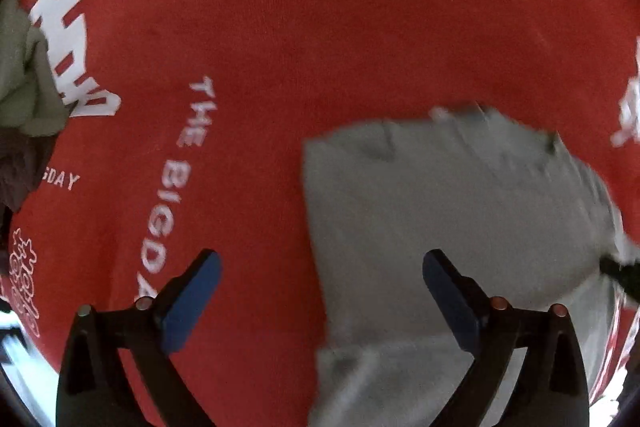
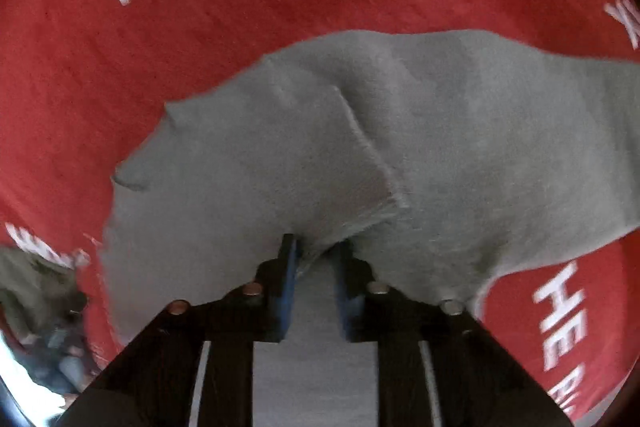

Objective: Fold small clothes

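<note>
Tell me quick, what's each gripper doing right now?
Left gripper: open, holding nothing.
Right gripper: closed on the grey garment.

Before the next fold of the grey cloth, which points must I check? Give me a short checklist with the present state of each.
1. Right tongs closed on the grey cloth: ok, the edge is pinched.
2. Left tongs free: ok, wide open, nothing between them.
3. Left tongs over the cloth: not ok, only one finger is above it.
4. Cloth flat: not ok, a raised seam and wrinkles show.
5. Cloth lies on the red printed cover: ok.
6. Green garment apart from the cloth: ok.
</note>
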Tool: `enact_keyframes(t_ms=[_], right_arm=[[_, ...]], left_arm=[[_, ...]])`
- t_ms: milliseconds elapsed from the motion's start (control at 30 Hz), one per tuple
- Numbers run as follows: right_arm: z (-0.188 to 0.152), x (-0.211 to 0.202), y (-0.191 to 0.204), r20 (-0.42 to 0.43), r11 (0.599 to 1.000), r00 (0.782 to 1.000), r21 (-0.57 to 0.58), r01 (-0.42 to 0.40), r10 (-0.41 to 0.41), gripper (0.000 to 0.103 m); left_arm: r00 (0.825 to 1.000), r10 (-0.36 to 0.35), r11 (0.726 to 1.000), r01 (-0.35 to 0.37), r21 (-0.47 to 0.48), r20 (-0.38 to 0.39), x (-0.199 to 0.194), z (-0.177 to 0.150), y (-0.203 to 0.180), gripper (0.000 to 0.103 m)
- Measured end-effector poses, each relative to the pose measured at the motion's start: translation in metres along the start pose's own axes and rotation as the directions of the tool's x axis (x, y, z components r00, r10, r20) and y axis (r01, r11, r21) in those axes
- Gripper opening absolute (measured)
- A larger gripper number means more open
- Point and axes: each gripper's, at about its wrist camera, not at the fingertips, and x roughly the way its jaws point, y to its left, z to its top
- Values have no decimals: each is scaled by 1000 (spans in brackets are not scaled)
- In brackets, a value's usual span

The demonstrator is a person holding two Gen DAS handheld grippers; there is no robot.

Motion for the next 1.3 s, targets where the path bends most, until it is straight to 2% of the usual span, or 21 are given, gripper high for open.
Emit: enact_keyframes(t_ms=[33,133,200,367,567,633,767,900,1133,1300], right_arm=[[-2,-4,-1,-1,1000,1000,-8,14,-14,15],[-17,-17,-10,-20,1000,1000,-6,17,-17,30],[-30,-28,-22,-34,1000,999,30,-8,9,48],[-53,-44,-44,-59,994,997,98,-48,53,52],[-73,-51,-73,-90,976,990,199,-86,106,66],[-80,-54,-88,-86,965,988,240,-104,128,66],[-88,-63,-105,-41,959,988,250,-136,150,66],[-94,-67,-129,-41,945,984,287,-154,173,66],[-99,-83,-176,9,917,982,356,-179,188,66],[-100,-87,-199,28,887,968,394,-241,251,70]], left_arm=[[1000,-2,1000,2,12,-15,-2,-7,-6,100],[997,-12,997,18,78,-72,-1,-19,-38,100],[995,-25,992,37,122,-99,-6,-36,-67,100],[982,-60,977,94,189,-179,-7,-57,-116,100],[971,-72,966,125,227,-227,-11,-74,-162,100],[969,-68,961,127,245,-237,-11,-79,-176,100],[972,-41,943,114,311,-233,-16,-93,-208,100],[968,-34,925,124,359,-247,-15,-104,-235,100],[963,-14,895,132,426,-269,-13,-122,-282,100],[961,-16,871,148,469,-274,-12,-133,-312,100]])
